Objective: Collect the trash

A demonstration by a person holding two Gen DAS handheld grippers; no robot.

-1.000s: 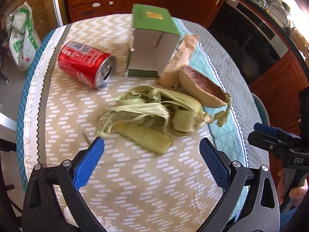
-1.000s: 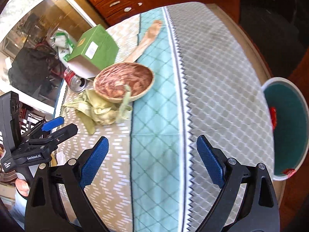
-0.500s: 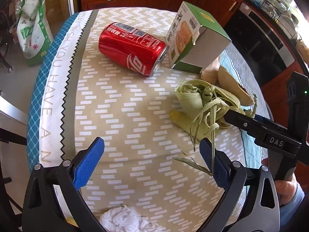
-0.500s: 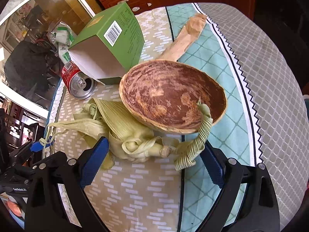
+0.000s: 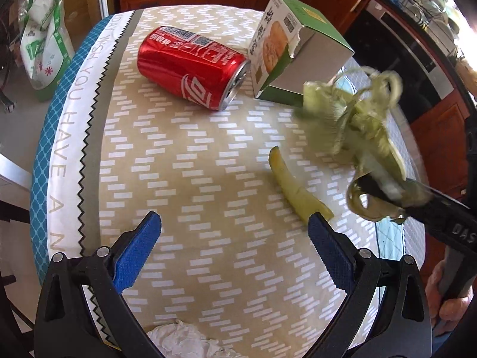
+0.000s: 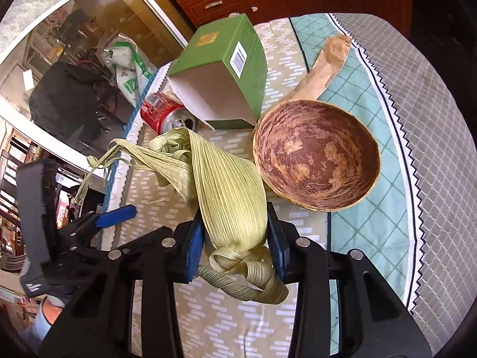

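Observation:
My right gripper [image 6: 235, 238] is closing, and its blue pads press both sides of a bundle of green corn husk [image 6: 226, 191]. In the left wrist view the husk bundle [image 5: 357, 116] hangs blurred above the tablecloth from the right gripper [image 5: 387, 191]. One loose husk leaf [image 5: 295, 191] lies on the cloth. My left gripper [image 5: 234, 238] stands open above the cloth with nothing between its fingers. A red can [image 5: 190, 67] lies on its side beyond it, next to an open green box [image 5: 298, 59].
A brown coconut-shell bowl [image 6: 316, 155] and a brown paper bag [image 6: 325, 65] lie right of the husk. Crumpled white tissue [image 5: 184, 343] sits at the near table edge. A round table with a patterned cloth [image 5: 208, 268] holds everything. Wooden cabinets stand behind.
The right jaws have gone from wide apart to clamped on the husk, and the bundle has risen off the cloth, leaving one leaf behind. The left view has swung from the husk toward the can.

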